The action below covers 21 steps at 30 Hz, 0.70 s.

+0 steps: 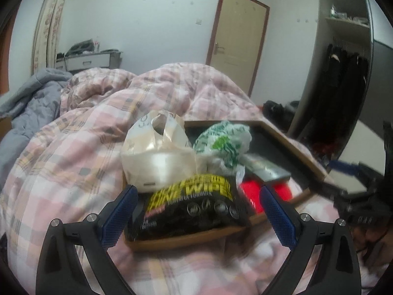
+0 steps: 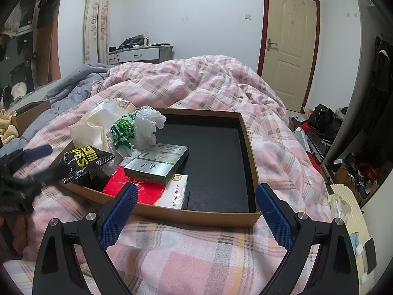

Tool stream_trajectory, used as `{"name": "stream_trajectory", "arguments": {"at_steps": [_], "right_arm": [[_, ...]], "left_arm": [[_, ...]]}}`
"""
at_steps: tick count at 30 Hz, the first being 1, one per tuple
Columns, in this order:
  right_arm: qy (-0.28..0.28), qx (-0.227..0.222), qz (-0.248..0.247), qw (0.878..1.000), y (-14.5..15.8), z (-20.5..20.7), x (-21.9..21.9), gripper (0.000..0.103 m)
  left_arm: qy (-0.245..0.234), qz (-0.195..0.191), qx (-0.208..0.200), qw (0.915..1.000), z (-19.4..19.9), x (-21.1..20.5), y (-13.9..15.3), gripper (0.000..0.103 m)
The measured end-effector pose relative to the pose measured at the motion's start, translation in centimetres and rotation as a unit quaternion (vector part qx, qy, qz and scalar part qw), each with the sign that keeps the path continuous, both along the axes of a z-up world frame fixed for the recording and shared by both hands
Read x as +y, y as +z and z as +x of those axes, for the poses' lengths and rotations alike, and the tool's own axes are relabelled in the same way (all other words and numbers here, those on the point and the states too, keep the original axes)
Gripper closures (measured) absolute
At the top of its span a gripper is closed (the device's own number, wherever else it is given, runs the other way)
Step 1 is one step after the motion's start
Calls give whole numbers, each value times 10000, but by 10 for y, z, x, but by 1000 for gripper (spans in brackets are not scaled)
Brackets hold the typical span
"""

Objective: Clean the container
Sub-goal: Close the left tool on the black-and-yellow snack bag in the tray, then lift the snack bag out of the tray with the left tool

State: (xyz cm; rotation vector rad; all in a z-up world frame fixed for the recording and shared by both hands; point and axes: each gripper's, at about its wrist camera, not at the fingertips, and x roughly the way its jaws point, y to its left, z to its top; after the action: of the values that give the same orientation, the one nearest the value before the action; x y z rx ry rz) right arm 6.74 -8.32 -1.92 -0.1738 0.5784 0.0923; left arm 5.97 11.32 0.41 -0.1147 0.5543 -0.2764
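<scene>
While the cardboard box sits on the bed still full of things, the left gripper waits wide open around the black wipes pack, so I think it must close and lift next.

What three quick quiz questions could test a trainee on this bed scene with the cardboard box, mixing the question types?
1. True or false: the silver box lies partly on the red packet.
2. Which item sticks out over the cardboard box rim: A the black wipes pack, B the white tissue pack?
3. Fill in: the left gripper and right gripper are both ___.

Key: 1 true; 2 A; 3 open.
</scene>
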Motion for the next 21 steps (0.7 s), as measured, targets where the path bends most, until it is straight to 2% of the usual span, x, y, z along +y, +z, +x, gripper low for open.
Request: {"name": "stream_trajectory", "arguments": {"at_steps": [2,5,6,7,8,13,21], "right_arm": [[0,2,0,10000,0,0,0,7],[-2,9,5,10000,0,0,0,7],[-5,15,17,10000,0,-1,0,7],[-9,20,28,10000,0,0,0,7],[-11,25,36,10000,-1,0,0,7],[-16,36,45,10000,-1,0,0,7],[-16,46,47,10000,-1,1,0,7]], "left_arm": [[101,-56,173,9998,12,3,-5,4],[91,-87,734,9972,31,3,-22,6],[5,-96,857,9963,35,1,-26,11],[-4,-54,900,9959,36,-1,-27,22],[7,-30,911,9958,36,-2,-28,26],[82,-87,762,9970,29,1,-27,37],[198,-165,201,9995,7,10,-13,39]]}}
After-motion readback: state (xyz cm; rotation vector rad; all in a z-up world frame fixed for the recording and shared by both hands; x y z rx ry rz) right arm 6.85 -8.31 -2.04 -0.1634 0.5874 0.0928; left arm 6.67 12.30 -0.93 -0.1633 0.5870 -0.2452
